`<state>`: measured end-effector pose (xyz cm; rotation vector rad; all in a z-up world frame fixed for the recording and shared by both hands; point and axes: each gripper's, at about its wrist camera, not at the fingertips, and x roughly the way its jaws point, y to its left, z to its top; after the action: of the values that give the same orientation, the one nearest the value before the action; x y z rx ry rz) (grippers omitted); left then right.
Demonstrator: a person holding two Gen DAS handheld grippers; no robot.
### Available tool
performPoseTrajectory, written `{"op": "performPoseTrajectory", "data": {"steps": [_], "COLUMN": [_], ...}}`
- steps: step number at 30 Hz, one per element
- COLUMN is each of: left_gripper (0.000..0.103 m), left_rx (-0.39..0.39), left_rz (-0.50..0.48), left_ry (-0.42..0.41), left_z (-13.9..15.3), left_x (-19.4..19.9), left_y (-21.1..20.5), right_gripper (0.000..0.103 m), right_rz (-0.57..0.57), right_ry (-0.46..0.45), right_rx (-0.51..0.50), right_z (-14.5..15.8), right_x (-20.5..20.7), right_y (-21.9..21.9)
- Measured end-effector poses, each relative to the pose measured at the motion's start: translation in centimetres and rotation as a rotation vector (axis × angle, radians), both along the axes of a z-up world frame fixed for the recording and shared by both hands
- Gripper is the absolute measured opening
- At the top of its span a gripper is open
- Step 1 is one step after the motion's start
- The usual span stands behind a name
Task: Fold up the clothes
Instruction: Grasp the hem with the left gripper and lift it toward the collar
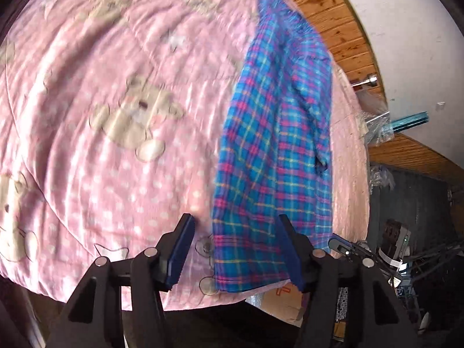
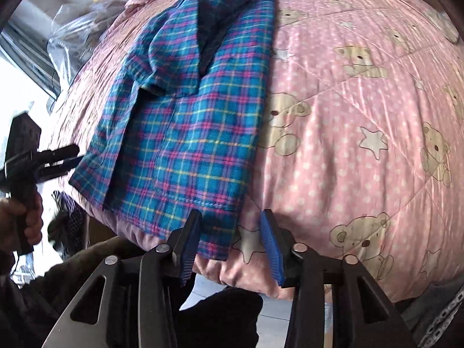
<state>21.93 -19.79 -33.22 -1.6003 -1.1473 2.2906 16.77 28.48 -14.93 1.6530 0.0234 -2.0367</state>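
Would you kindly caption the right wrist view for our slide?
Open right gripper at the hem of a plaid shirt lying on a pink teddy-bear quilt.

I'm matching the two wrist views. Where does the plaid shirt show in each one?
Left wrist view: the plaid shirt runs down the right of centre, its hem between the open left gripper fingers.
Right wrist view: the plaid shirt fills the left-centre, hem corner by the open right gripper.
Shared landmark: the pink bear quilt.

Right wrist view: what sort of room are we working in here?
Most likely a bedroom at home. The plaid shirt lies on a pink quilt printed with teddy bears and stars, spread over what looks like a bed, with wood panelling behind it.
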Motion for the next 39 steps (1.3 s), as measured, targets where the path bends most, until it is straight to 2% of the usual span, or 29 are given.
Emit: {"op": "performPoseTrajectory", "data": {"steps": [1,2,3,4,5,6,10,12,13,15,17,20,21,22,24,26,28,30,32,34,36,39], "left_gripper": [0.063,0.060,0.039,0.024,0.011,0.008,0.004,0.004,0.004,0.004,0.004,0.004,0.004,0.004,0.004,0.004,0.004,0.004,0.005,0.011,0.041,0.063], "left_rx": [0.002,0.017,0.032,0.052,0.059,0.078,0.264,0.364,0.416,0.510,0.575,0.603,0.594,0.589,0.590,0.604,0.599,0.599,0.650,0.629,0.599,0.500], "left_rz": [-0.037,-0.072,-0.093,-0.118,-0.136,-0.138,-0.133,-0.125,-0.116,-0.087,-0.049,-0.015,-0.011,-0.007,0.021,0.062,0.106,0.148,0.158,0.152,0.158,0.194], "left_ry": [0.017,0.018,0.024,0.022,0.011,0.006,0.038,0.067,0.089,0.129,0.157,0.163,0.159,0.149,0.107,0.072,0.043,0.011,-0.025,-0.052,-0.046,0.015], "left_z": [0.2,0.2,0.3,0.3,0.4,0.7,3.1,5.0,6.2,8.1,9.3,9.7,9.6,9.1,7.6,5.6,3.4,1.0,-1.2,-2.2,-2.0,0.0], "left_x": [-0.5,-1.0,-1.3,-1.4,-1.7,-2.0,-4.1,-5.9,-7.3,-11.2,-15.6,-24.0,-26.3,-28.0,-30.5,-32.1,-33.3,-34.3,-34.5,-34.4,-34.3,-33.6], "left_y": [0.6,1.2,1.7,2.1,2.2,1.9,-0.2,-1.7,-2.6,-4.1,-6.4,-7.8,-8.2,-8.7,-9.8,-11.0,-11.8,-12.6,-12.8,-13.0,-13.5,-14.8], "right_gripper": [0.009,0.007,0.003,0.001,0.001,0.000,0.000,0.000,0.000,0.000,0.000,0.010,0.017,0.031,0.037,0.038,0.038,0.038,0.038,0.038,0.038,0.038], "right_rz": [0.009,0.018,0.026,0.029,0.032,0.035,0.051,0.035,0.014,-0.030,-0.098,-0.215,-0.245,-0.255,-0.271,-0.252,-0.230,-0.196,-0.171,-0.164,-0.180,-0.209], "right_ry": [0.016,0.025,0.034,0.032,0.025,0.018,0.033,0.045,0.052,0.064,0.076,0.072,0.076,0.074,0.070,0.066,0.057,0.039,0.025,0.041,0.078,0.129], "right_rx": [0.029,0.042,0.054,0.050,0.033,0.015,-0.049,-0.089,-0.114,-0.164,-0.178,-0.199,-0.210,-0.202,-0.184,-0.075,0.082,0.156,0.118,0.087,0.062,0.008], "right_z": [0.0,0.3,0.6,1.1,1.8,2.6,7.6,9.1,8.7,8.0,8.2,7.8,7.5,6.8,5.3,3.3,0.5,-1.6,-2.5,-2.6,-2.3,-1.6], "right_x": [0.2,0.1,0.0,-0.1,-0.5,-0.9,-4.0,-8.9,-11.9,-18.0,-22.5,-27.0,-27.4,-26.9,-25.8,-24.6,-23.7,-23.0,-23.1,-23.8,-25.2,-27.7], "right_y": [0.1,0.2,0.3,0.5,0.8,1.1,3.0,0.8,-1.0,-4.8,-5.9,-5.8,-5.7,-5.6,-5.4,-5.0,-5.2,-6.0,-7.3,-8.7,-9.8,-11.2]}}
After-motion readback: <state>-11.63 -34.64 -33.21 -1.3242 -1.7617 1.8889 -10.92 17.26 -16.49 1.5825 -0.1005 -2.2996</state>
